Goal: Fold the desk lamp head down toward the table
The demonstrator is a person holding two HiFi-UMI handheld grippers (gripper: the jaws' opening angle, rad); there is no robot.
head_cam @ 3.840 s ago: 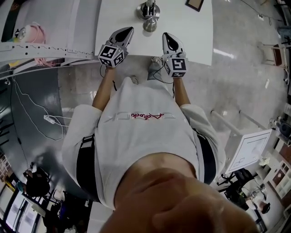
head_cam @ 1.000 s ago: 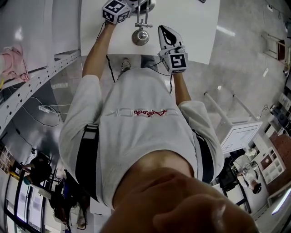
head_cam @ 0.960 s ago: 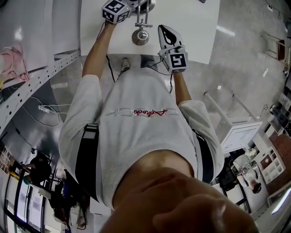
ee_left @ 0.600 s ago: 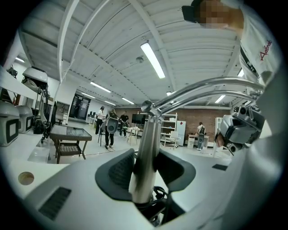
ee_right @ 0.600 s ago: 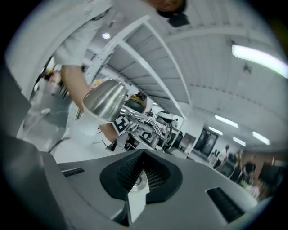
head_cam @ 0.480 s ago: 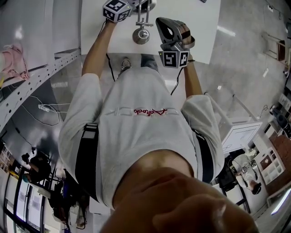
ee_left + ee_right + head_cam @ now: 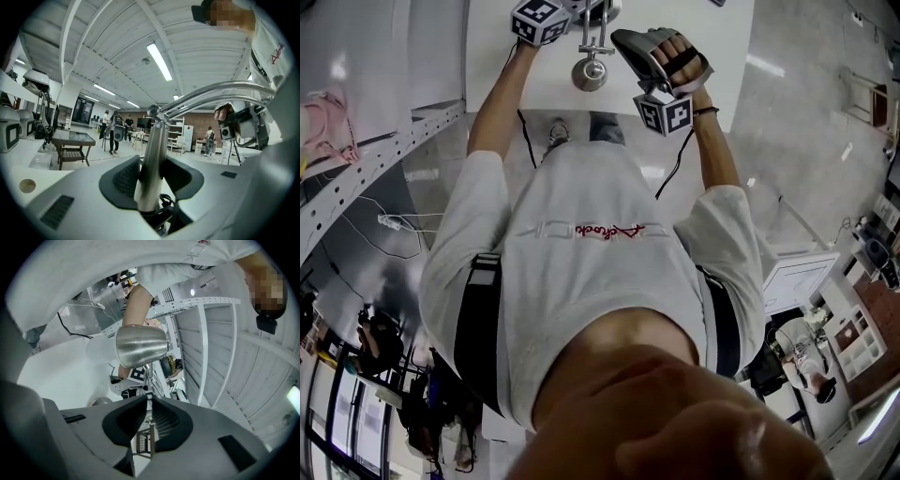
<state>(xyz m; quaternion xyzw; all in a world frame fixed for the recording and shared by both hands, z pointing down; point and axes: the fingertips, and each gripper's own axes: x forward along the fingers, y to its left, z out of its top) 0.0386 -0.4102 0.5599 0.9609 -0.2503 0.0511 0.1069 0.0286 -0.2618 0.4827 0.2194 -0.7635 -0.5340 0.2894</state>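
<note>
A chrome desk lamp stands on the white table (image 7: 712,66). Its cone-shaped head (image 7: 589,73) hangs out toward the table's near edge, at the end of thin chrome rods (image 7: 596,36). My left gripper (image 7: 154,161) is shut on the lamp's upright stem (image 7: 151,154), which fills the gap between the pads. My right gripper (image 7: 623,39) is rolled onto its side just right of the rods and head, not touching them. In the right gripper view its jaws (image 7: 149,397) are shut with nothing between them, and the lamp head (image 7: 140,347) hangs just ahead.
A perforated metal shelf rack (image 7: 375,159) runs along the left of the table. A cable and plug (image 7: 394,225) lie on the floor below it. The table's near edge is right at the person's feet (image 7: 558,133).
My right gripper has rolled onto its side and risen toward the lamp's rods. The left gripper has stayed on the stem. The lamp has not visibly moved.
</note>
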